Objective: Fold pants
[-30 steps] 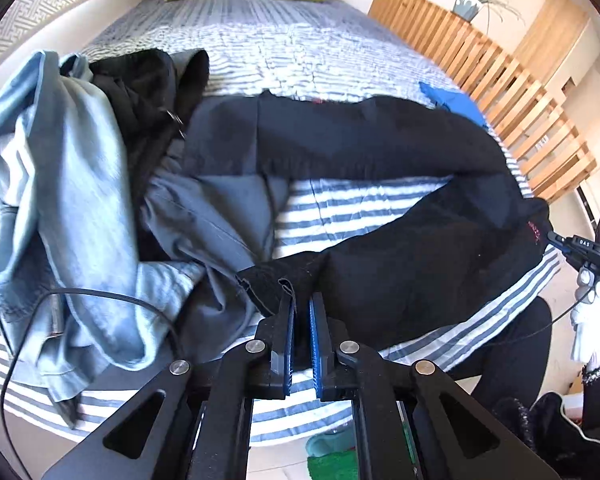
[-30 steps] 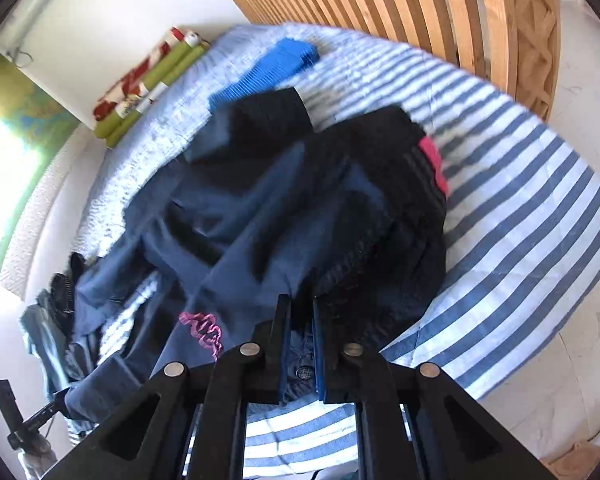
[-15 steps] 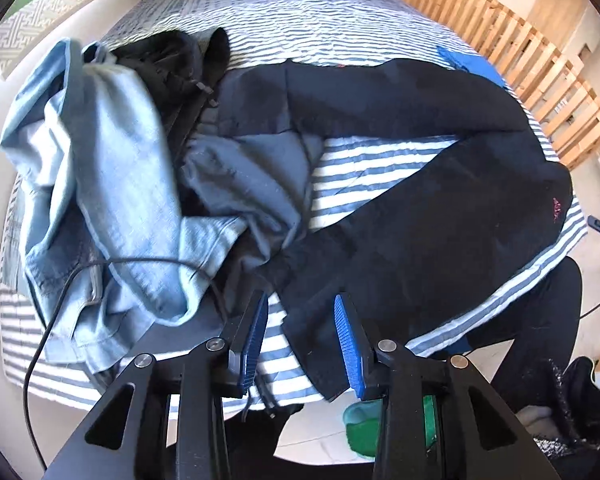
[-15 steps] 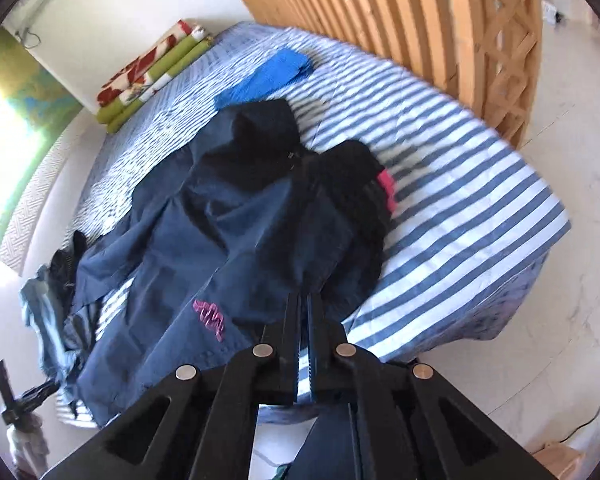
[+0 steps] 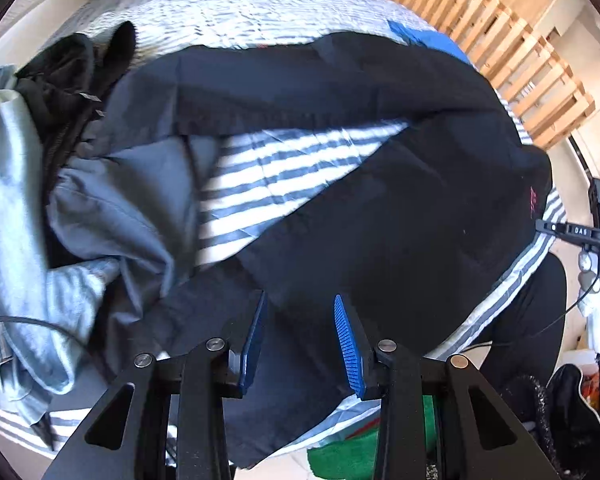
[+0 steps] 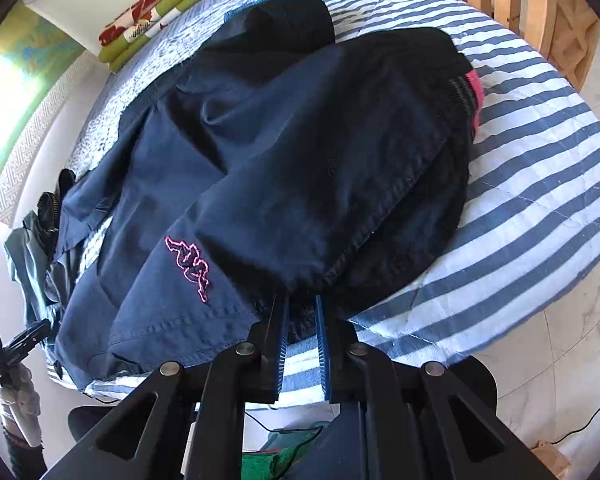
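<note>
Directly under the left gripper (image 5: 300, 296), looking down on one leg of the navy pants (image 5: 400, 220), spreading flat over a blue-and-white striped bedspread (image 5: 284, 168) and widening up and to the right toward the waist. Hovering with the blue pads (image 5: 350, 340) standing well apart, having just been opening; framing the leg's lower end between them without pressing on it, so gripping nothing. Farther ahead, seeing the other leg running across, leaving a wedge of bare stripes between the two. Left of this gripper, taking in a grey garment (image 5: 120, 208), a pale denim piece (image 5: 8, 200) and a black jacket (image 5: 60, 68), all bunching in a heap beside the leg ends. Far ahead and to the right, catching a folded blue cloth (image 5: 428, 38) and a wooden slatted rail (image 5: 520, 80). Over at the right gripper (image 6: 300, 300), pointing down at the pants' waist edge, gathering right at the fingertips near the bed's edge. Keeping the jaws only narrowly apart, having just been opening; showing striped sheet through the slim gap, with dark waist fabric sitting at the tips but not being clamped. Just ahead and left of these tips, spotting a pink outlined logo (image 6: 188, 264); ahead and right, a strip of pink lining (image 6: 476, 96) peeking from under the waistband.
</note>
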A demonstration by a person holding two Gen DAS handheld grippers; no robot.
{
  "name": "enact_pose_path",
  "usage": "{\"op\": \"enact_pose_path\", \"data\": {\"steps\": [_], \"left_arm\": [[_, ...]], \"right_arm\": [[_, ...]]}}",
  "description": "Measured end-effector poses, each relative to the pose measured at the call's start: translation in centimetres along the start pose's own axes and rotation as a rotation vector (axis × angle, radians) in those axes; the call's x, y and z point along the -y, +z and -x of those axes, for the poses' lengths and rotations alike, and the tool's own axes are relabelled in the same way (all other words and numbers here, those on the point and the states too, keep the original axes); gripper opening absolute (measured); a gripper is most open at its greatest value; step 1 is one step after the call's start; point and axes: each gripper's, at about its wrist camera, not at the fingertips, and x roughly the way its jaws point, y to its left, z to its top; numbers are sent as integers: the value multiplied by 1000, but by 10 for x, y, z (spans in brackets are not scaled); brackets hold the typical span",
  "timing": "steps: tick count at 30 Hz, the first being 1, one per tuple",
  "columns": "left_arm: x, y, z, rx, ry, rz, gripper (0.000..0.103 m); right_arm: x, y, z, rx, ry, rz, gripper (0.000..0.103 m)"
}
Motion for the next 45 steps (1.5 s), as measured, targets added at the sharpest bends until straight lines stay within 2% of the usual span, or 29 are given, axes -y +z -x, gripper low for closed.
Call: {"op": "enact_pose_path", "data": {"steps": [5,8,10,12,13,14,18,22,26,28,29,31,33,34,35,36,38,40,41,43,45], "left_arm": [[27,21,-13,0,2,-83,37],[43,53,-7,47,0,-120,38],[57,81,-1,86,-6,-137,50],[78,110,2,124,-18,-169,57],[91,125,2,137,-25,-192,58],[104,138,2,150,-33,-211,58],[166,200,-10,177,-81,-281,58],[233,265,-40,180,-99,-357,63],[277,328,-85,128,-130,-325,67],[290,362,-112,72,-181,-276,79],[298,377,-127,46,-197,-273,80],[318,400,-155,19,-151,-310,83],[334,416,-188,-10,-49,-381,89],[338,421,-207,-53,3,-395,89],[339,420,-225,-90,16,-389,89],[339,417,-239,-114,11,-387,89],[342,405,-250,-115,22,-435,85],[344,395,-247,-76,0,-472,65],[343,392,-243,-66,-14,-467,59],[342,387,-234,-37,0,-468,34],[339,383,-222,-6,-6,-465,23]], "right_arm": [[-14,-5,4,-4,-62,83,12],[-27,4,35,91,-53,128,12],[-32,16,57,172,-37,131,14],[-33,31,71,235,-8,126,26],[-32,39,76,261,4,120,36],[-28,47,78,284,2,109,41],[-20,81,71,326,-16,46,42],[18,112,56,350,39,-128,42],[37,143,27,359,57,-238,42],[39,153,12,356,48,-237,42],[42,156,7,367,42,-233,42],[48,156,-2,399,33,-232,42],[54,155,-8,376,13,-262,42],[55,159,-6,375,46,-266,42],[52,164,-3,383,61,-247,42],[48,170,2,397,33,-210,42],[41,177,6,413,-60,-151,42],[49,181,4,382,-22,-159,42],[54,182,1,361,7,-176,42],[63,181,-1,335,11,-194,42],[67,177,2,337,2,-195,42]]}}
